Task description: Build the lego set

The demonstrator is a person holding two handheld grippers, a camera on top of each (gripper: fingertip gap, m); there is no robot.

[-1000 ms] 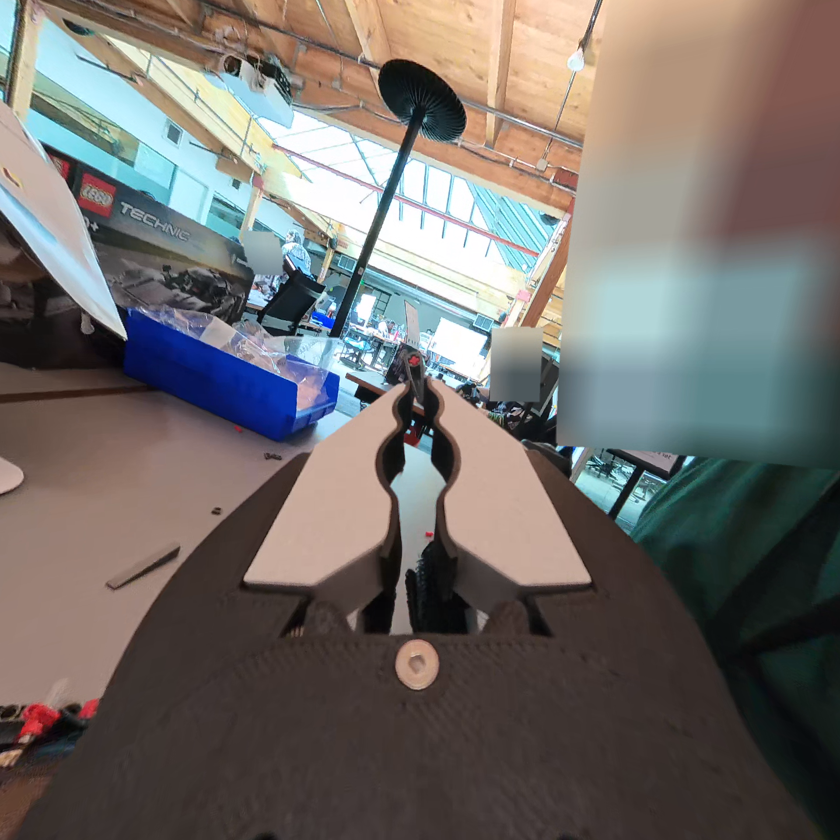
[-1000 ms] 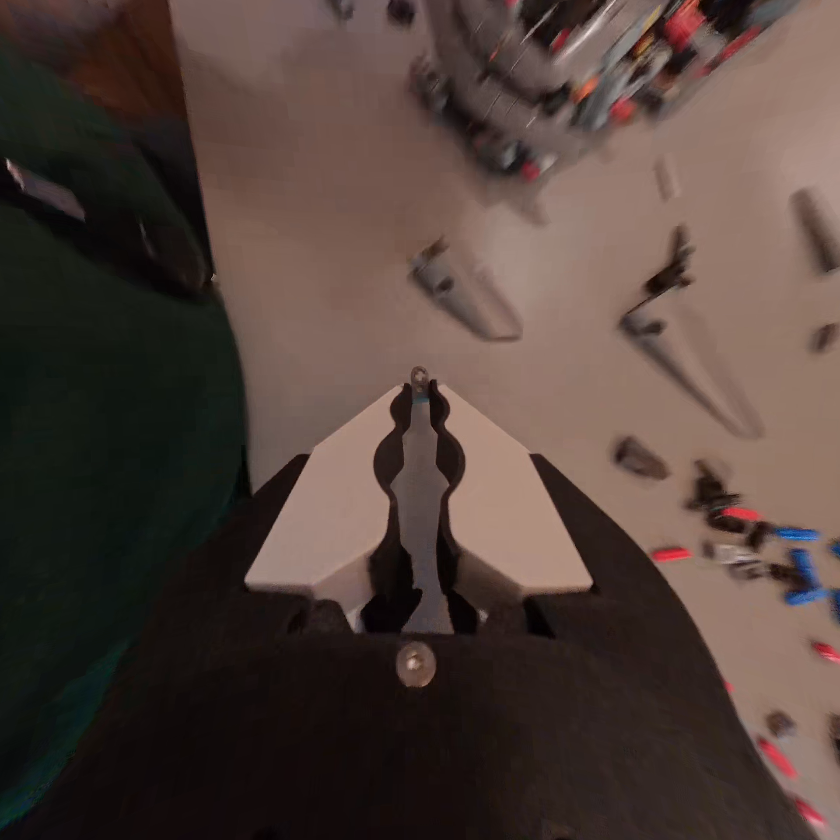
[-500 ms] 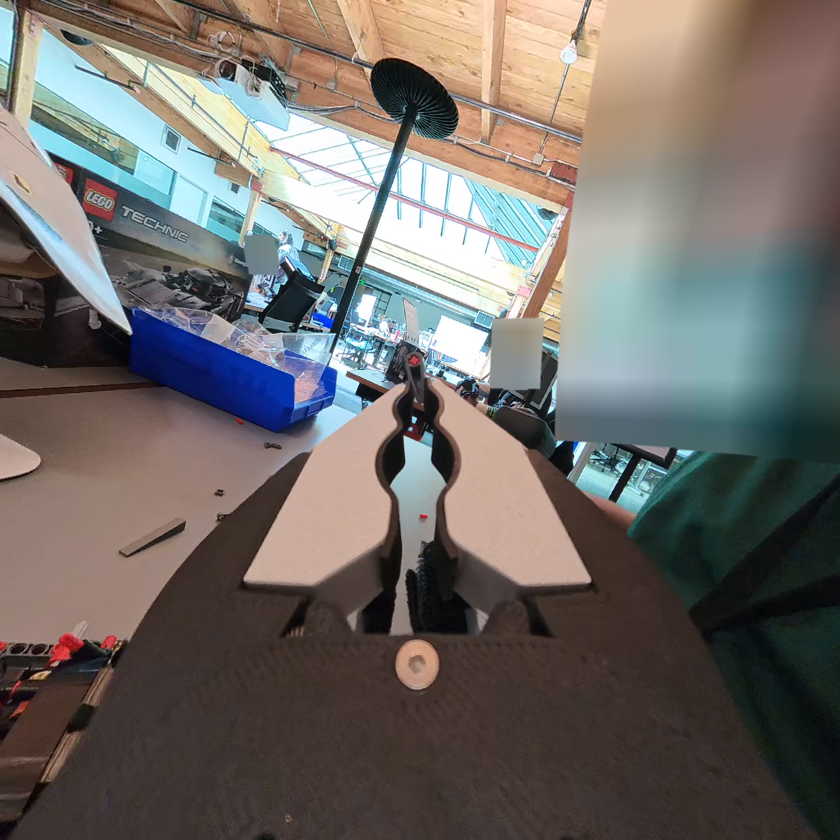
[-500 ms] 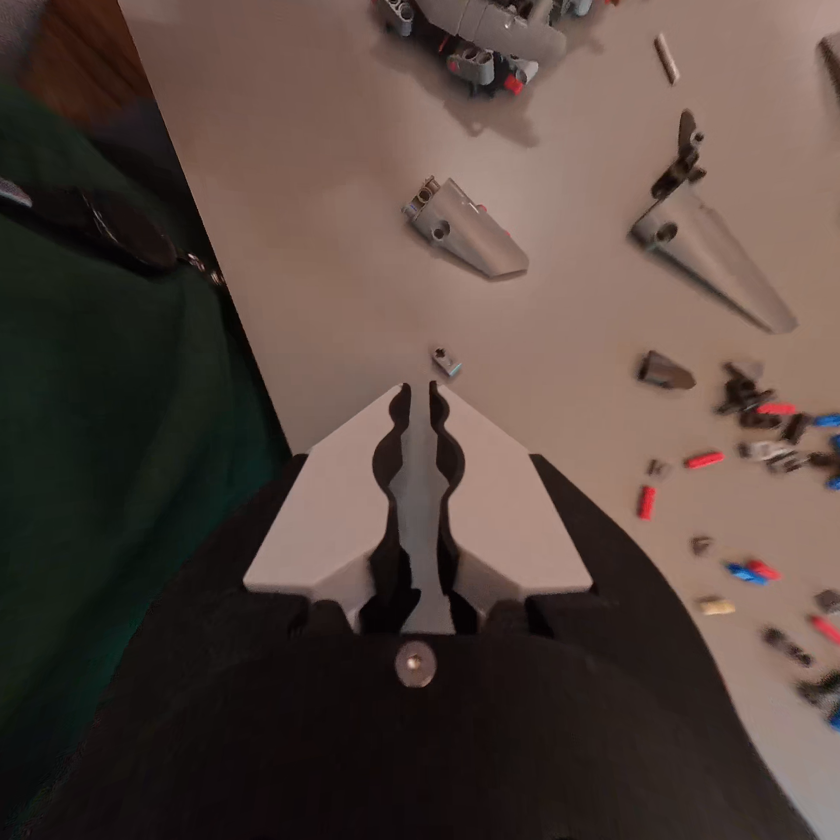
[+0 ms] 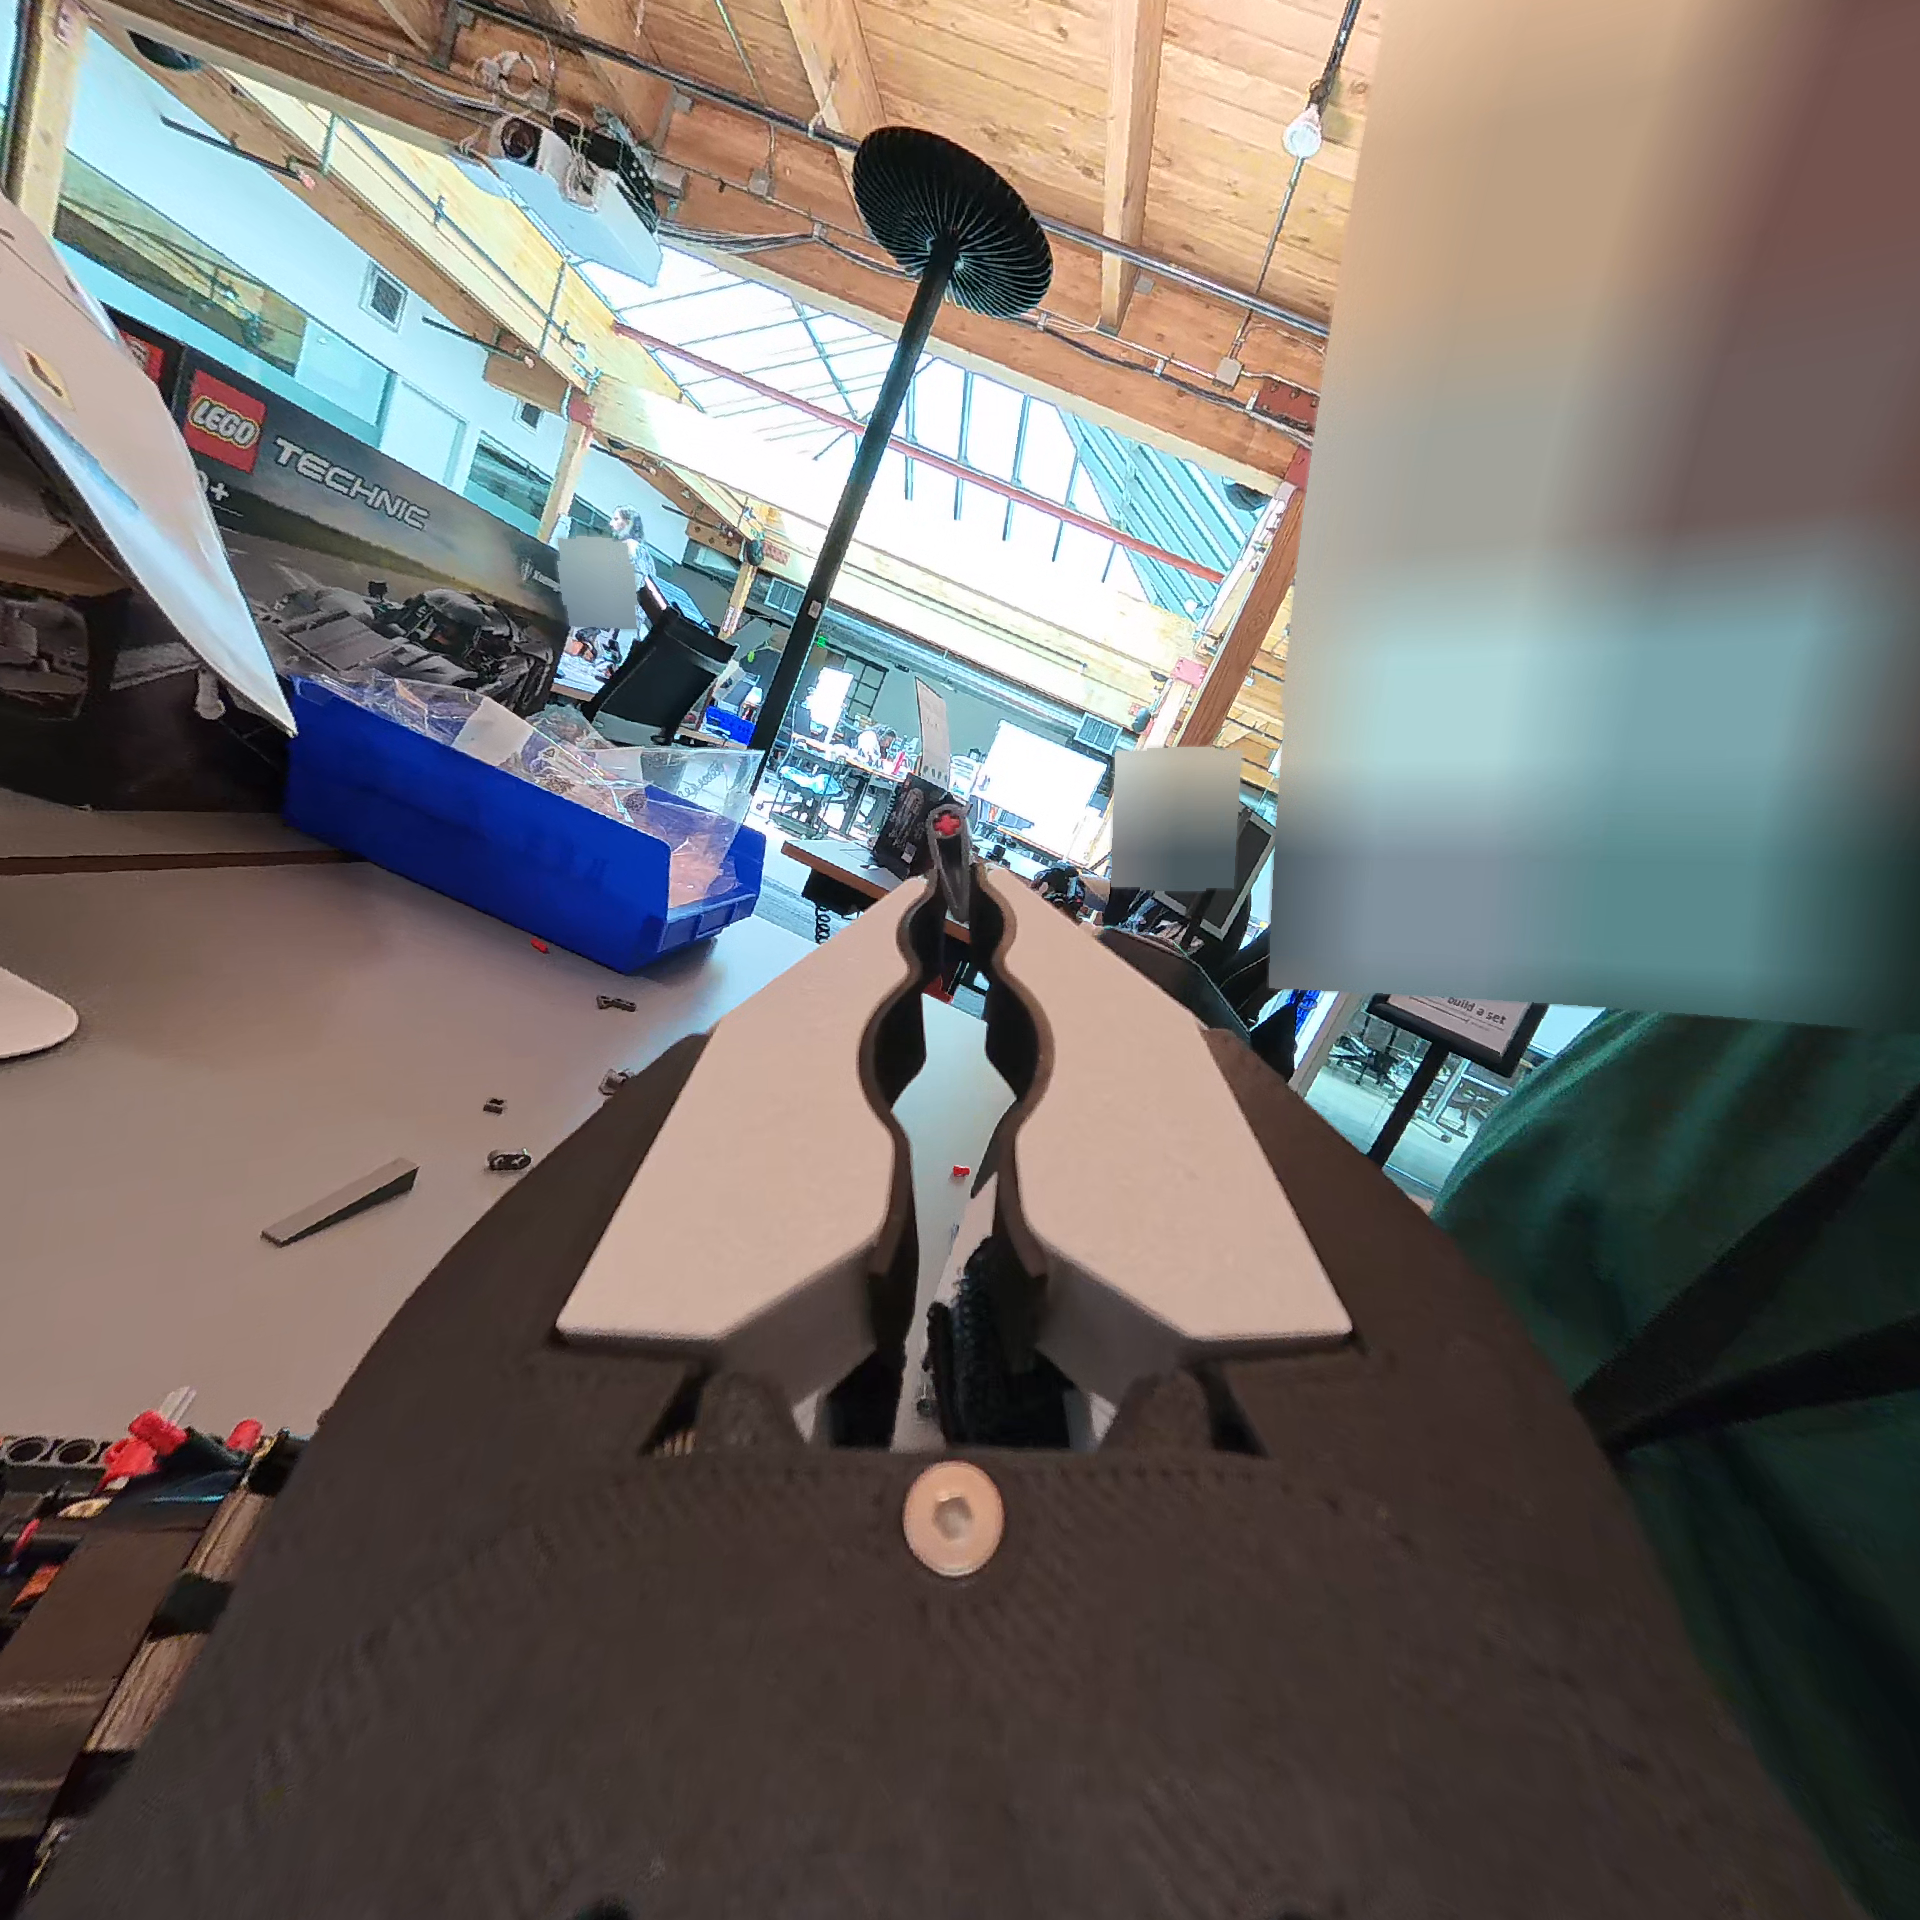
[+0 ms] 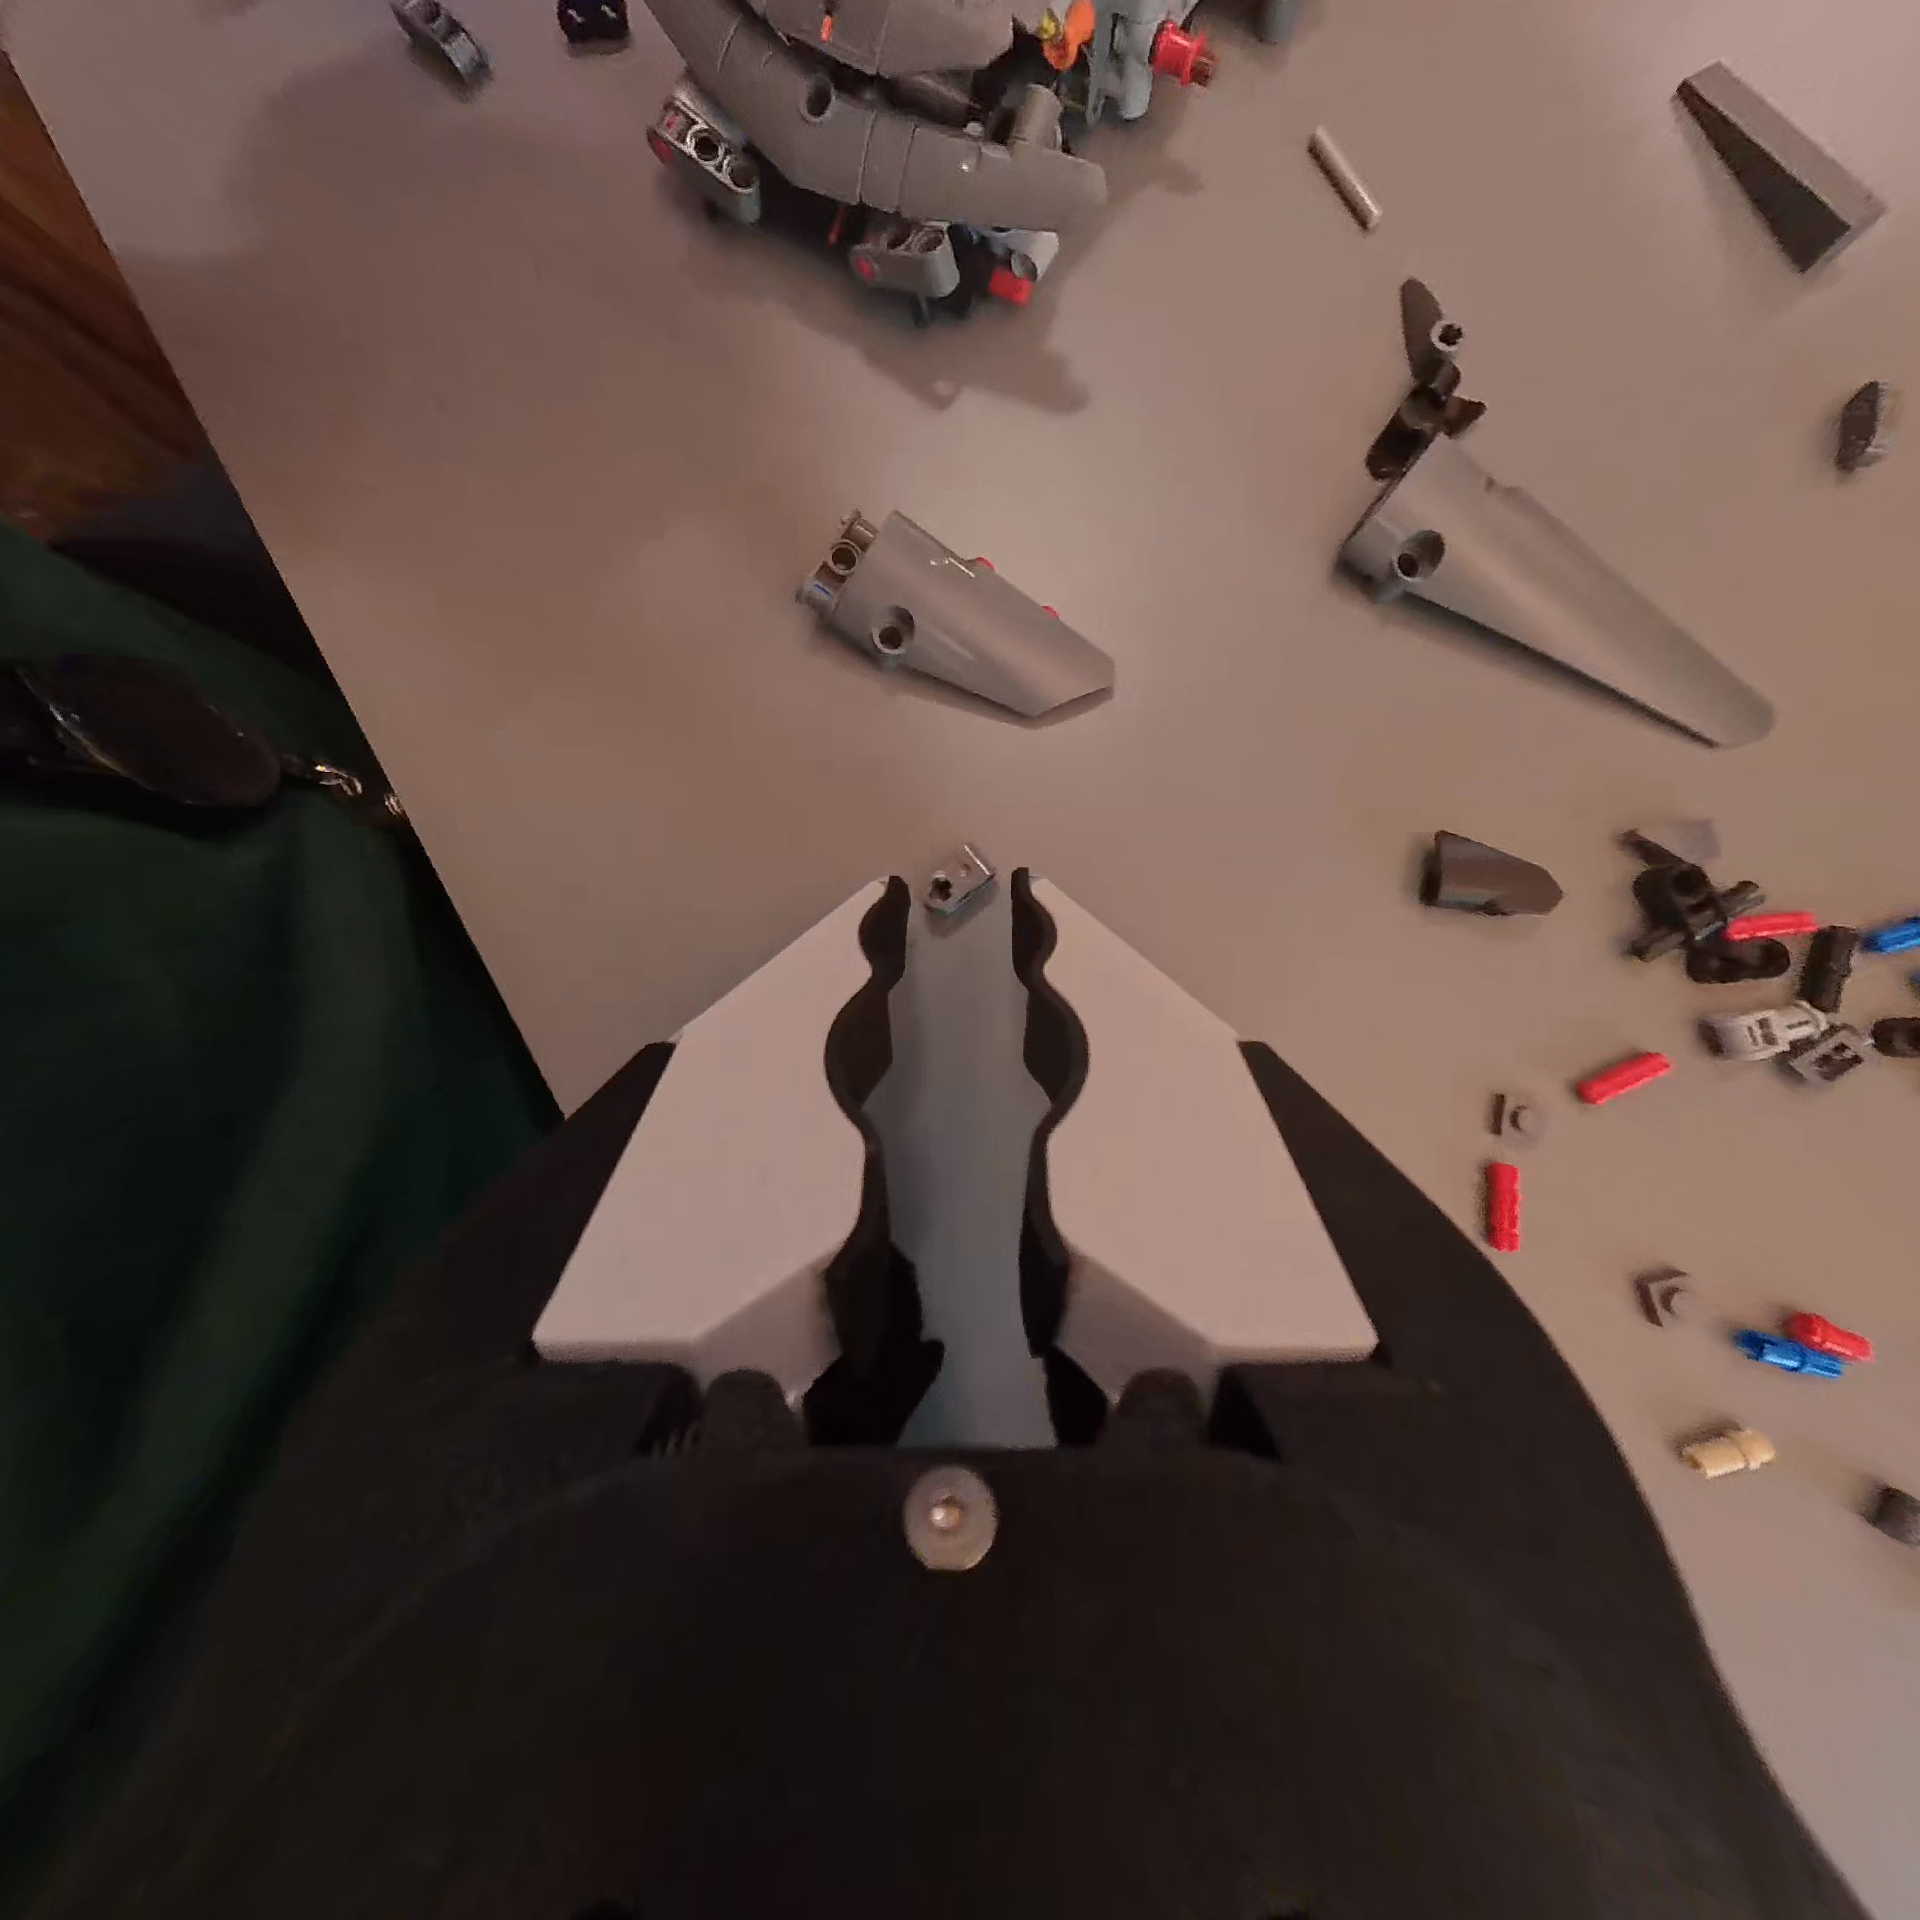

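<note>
Grey connector block (image 6: 958, 890), small, with a round hole in its face, lies flat on the grey table (image 6: 582, 436), between the parted fingertips of the right gripper (image 6: 954, 885). Beyond the block lies a short tapered grey panel (image 6: 951, 620); farther beyond sits the partly built grey model (image 6: 883, 135). Loose red and blue pins (image 6: 1621, 1075) lie well to the block's right. Left gripper (image 5: 954, 883) is clamped on a slim dark piece with a red end (image 5: 948, 842), raised above the table.
</note>
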